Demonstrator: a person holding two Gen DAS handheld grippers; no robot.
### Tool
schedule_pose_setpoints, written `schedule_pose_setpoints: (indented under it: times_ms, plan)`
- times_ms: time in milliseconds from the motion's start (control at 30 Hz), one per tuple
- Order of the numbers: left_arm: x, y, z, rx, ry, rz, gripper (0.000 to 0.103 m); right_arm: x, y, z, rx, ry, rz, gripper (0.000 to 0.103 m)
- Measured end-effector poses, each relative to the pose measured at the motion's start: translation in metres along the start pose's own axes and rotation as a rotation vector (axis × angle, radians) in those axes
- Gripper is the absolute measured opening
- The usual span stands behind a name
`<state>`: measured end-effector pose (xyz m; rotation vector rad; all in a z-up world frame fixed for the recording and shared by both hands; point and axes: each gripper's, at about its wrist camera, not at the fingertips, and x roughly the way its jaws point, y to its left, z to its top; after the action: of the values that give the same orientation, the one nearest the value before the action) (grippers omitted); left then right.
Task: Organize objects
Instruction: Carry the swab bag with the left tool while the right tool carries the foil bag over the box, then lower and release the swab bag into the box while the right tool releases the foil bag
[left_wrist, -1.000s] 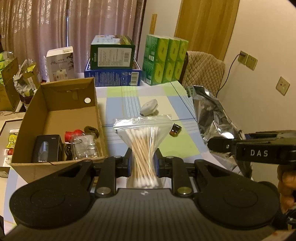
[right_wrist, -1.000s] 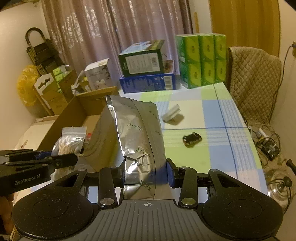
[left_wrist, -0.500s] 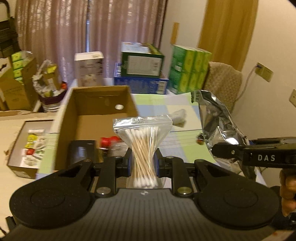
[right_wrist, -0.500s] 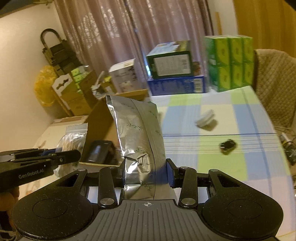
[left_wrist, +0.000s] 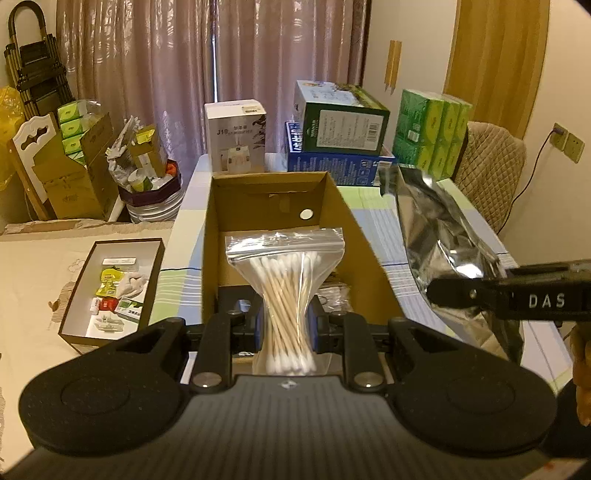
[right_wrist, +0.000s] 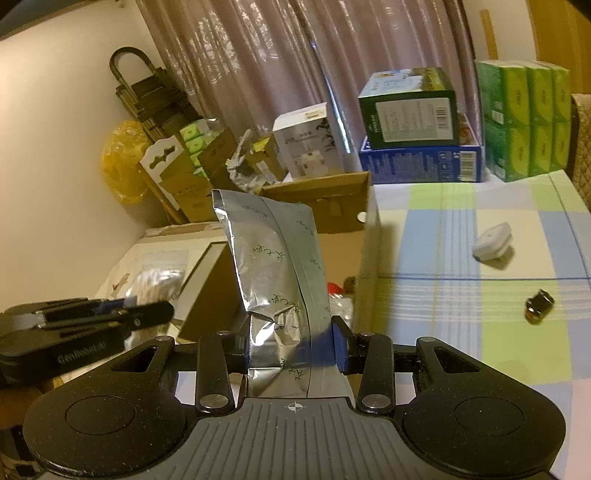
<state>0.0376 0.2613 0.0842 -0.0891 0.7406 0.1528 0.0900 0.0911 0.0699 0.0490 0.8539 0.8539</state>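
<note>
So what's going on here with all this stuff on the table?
A person is tidying loose items into a cardboard box, with a gripper in each hand. The left gripper is shut on a bag of cotton swabs, held in front of the open box. The right gripper is shut on a foil pouch beside the box. A white cap and a small dark object lie on the tablecloth.

White letters "DAS" on the side of the right gripper, seen from the left wrist. "J10" printed on the white box at the table's far end. Blurred "GenRobot.AI" on the left gripper. Small print on the foil bag and green box: unreadable.
</note>
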Motion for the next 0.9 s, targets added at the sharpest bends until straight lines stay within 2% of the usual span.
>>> schedule_pose_setpoints:
  times_ms: [267,900]
  plan:
    - [0.016,0.012,0.003,0.001,0.024,0.026,0.018,0.021,0.007,0.021,0.009,-0.009,0.003,0.037]
    - [0.052,0.019,0.019,0.002,0.048,0.012,0.018,0.057,-0.011,0.044,0.065,-0.001,-0.017,0.037]
